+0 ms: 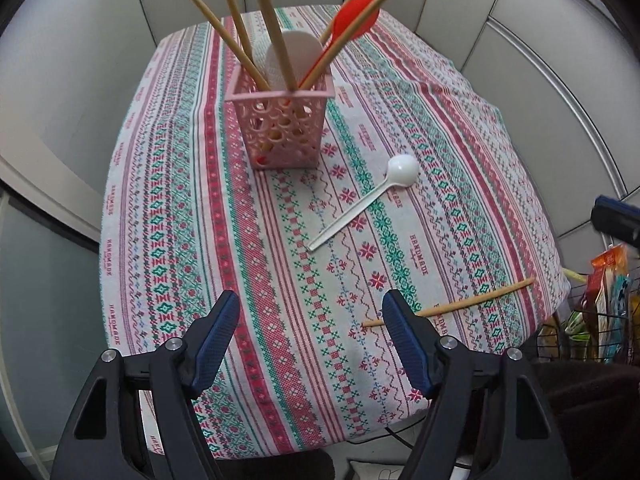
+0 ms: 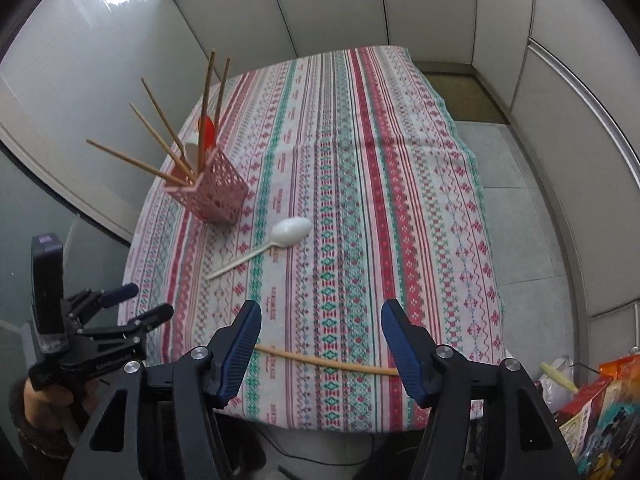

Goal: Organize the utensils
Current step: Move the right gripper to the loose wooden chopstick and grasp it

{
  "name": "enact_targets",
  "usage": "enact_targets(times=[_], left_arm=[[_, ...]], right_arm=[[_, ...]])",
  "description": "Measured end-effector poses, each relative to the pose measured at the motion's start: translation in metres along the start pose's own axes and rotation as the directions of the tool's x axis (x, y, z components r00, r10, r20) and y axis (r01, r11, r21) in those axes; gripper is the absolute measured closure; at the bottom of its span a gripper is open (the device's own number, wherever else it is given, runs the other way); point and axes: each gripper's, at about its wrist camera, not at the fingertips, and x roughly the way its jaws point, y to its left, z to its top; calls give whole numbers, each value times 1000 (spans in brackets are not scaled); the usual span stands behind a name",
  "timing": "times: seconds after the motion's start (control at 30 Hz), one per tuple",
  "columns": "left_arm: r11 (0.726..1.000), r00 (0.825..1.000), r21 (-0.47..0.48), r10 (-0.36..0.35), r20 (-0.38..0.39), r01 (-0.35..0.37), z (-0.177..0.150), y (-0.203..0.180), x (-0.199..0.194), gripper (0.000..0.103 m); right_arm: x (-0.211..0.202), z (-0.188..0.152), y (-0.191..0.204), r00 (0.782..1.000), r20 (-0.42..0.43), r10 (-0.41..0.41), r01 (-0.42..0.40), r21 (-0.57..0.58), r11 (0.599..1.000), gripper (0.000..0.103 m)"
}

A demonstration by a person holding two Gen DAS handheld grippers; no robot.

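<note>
Both grippers hang over the near edge of the counter, which wears a striped cloth in pink, red and green. The left gripper points steeply down with its blue fingers spread wide and nothing between them, only cloth below. The right gripper tilts down too, its fingers apart, and a lone chopstick lies flat on the cloth across the gap between them; the pads do not press on it, so it is loose. In the left wrist view that same chopstick runs out past the right-hand finger toward the counter's right edge. Farther in, a white spoon lies on the cloth, bowl away from the grippers and handle toward them, apart from everything else. Beyond it stands the pink holder, a perforated square basket, upright on the cloth. It carries several chopsticks fanned out and leaning over its rim, a red spoon with its bowl up, and a white spoon tucked behind them. From the right wrist view the left gripper shows off the counter's left edge, held in a hand with a dark sleeve. Off the counter's right edge sit colourful packets.
</note>
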Motion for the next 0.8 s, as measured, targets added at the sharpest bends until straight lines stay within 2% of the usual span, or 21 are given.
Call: enact_targets(times=[0.1, 0.23, 0.43, 0.5, 0.6, 0.8], left_arm=[[1000, 1000, 1, 5, -26, -5, -1, -1, 7, 27], [1000, 999, 7, 14, -51, -13, -4, -1, 14, 27], [1000, 997, 19, 20, -73, -19, -7, 0, 21, 27], [1000, 997, 21, 22, -78, -20, -6, 0, 23, 27], [999, 997, 25, 25, -78, -23, -5, 1, 24, 27], [999, 996, 39, 36, -79, -33, -3, 0, 28, 27]], right_arm=[[15, -13, -7, 997, -74, -26, 27, 4, 1000, 39], [38, -30, -20, 974, -224, -39, 53, 60, 997, 39], [81, -58, -42, 921, -384, 66, 13, 200, 980, 39], [93, -64, -49, 908, -411, 77, 25, 238, 971, 39], [104, -68, -57, 901, -424, 97, 36, 295, 955, 39], [115, -63, -69, 919, -383, 92, 54, 353, 934, 39]])
